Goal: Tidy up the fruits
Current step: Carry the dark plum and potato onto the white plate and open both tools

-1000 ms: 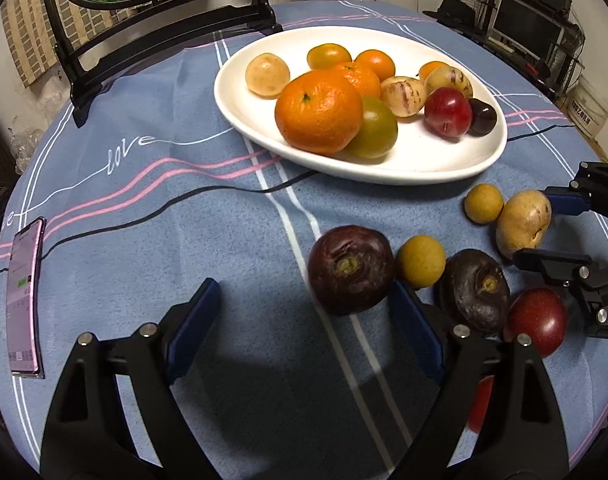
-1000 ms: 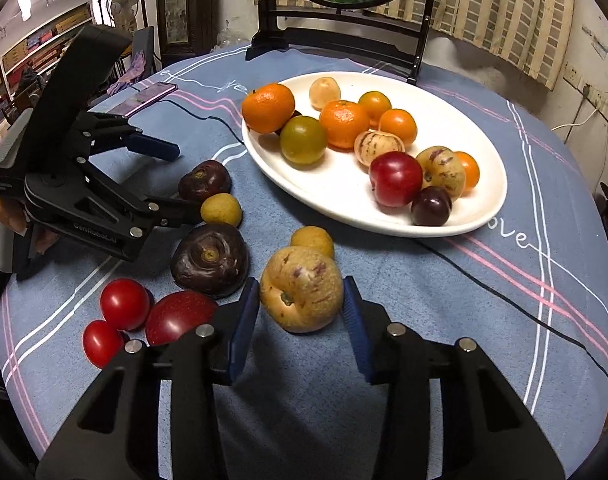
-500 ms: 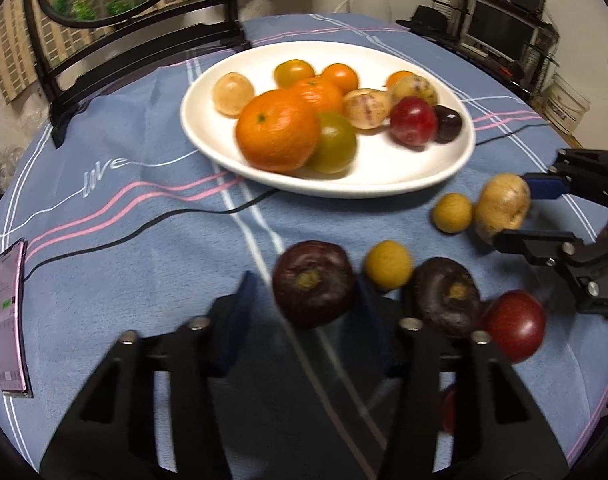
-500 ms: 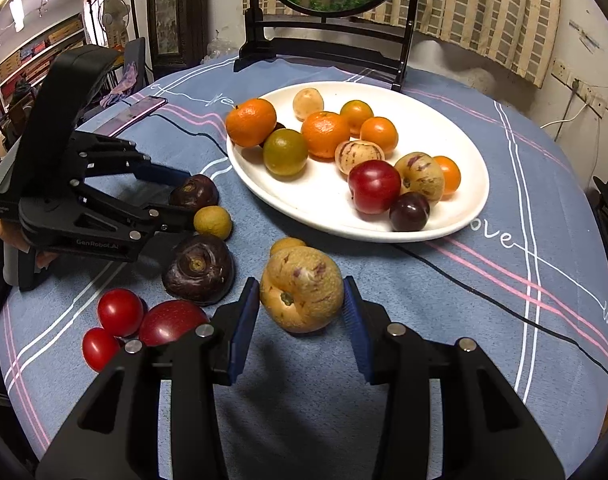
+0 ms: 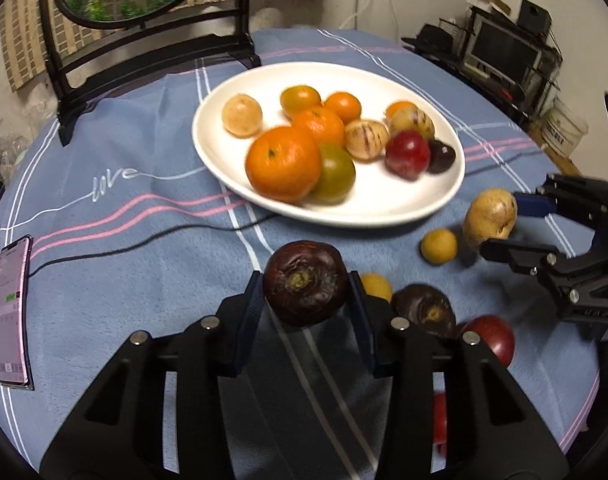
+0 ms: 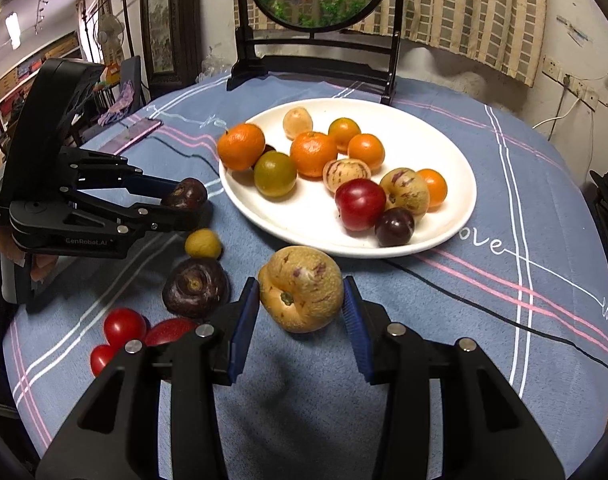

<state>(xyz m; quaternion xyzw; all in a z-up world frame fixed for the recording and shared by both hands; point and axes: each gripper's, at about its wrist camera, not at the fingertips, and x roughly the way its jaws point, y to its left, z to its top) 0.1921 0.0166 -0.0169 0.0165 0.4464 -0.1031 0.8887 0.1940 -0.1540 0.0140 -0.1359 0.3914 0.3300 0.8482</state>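
The scene is lit warmly from overhead; soft shadows are cast near the fruit. The left view is motion-blurred. Edges are bent and vignetted.

Blue striped tablecloth (image 5: 144,264), white plate (image 5: 224,160), dark purple fruit (image 5: 306,282).

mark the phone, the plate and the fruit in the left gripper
phone (image 5: 11,312): left wrist view, middle of the screen.
plate (image 5: 376,210): left wrist view, bare near rim.
dark purple fruit (image 5: 305,282): left wrist view, near its stem.
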